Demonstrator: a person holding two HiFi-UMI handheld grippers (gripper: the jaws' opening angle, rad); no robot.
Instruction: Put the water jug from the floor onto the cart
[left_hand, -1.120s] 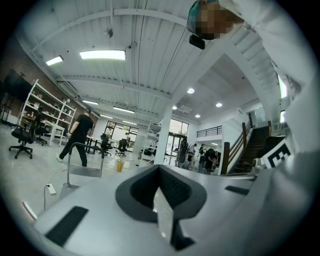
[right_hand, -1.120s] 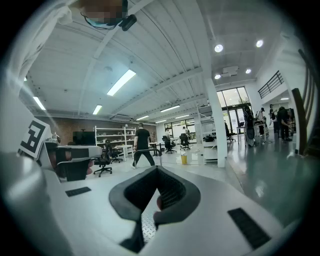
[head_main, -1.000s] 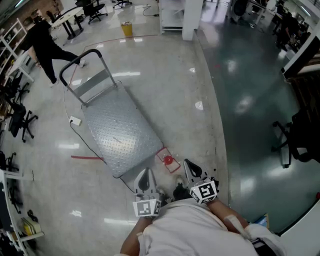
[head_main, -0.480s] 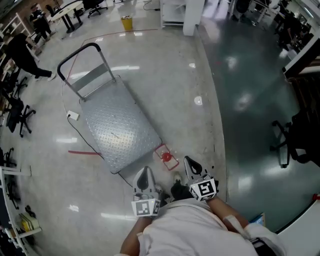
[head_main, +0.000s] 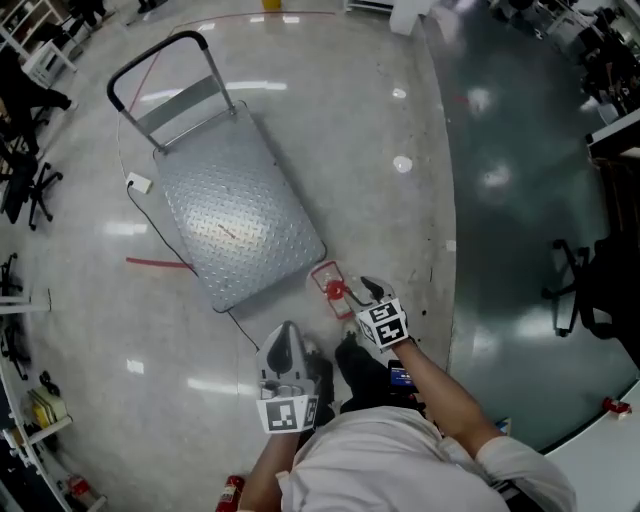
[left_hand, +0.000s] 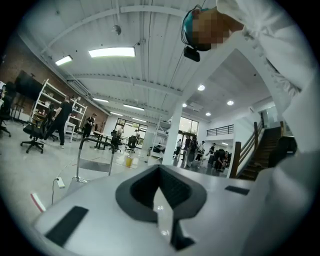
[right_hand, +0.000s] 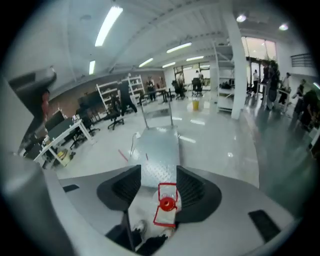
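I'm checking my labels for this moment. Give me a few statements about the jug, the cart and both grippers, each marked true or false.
1. The jug sits on the cart. False: it stands on the floor by the cart's near corner.
2. The jug has a red cap. True.
3. The right gripper is clamped on the jug. False: its jaws are apart and opening, and the jug shows between them, with the pads not pressing on it.
4. The left gripper has its jaws together with nothing between them. True.
5. The cart's handle is at the end away from the jug. True.
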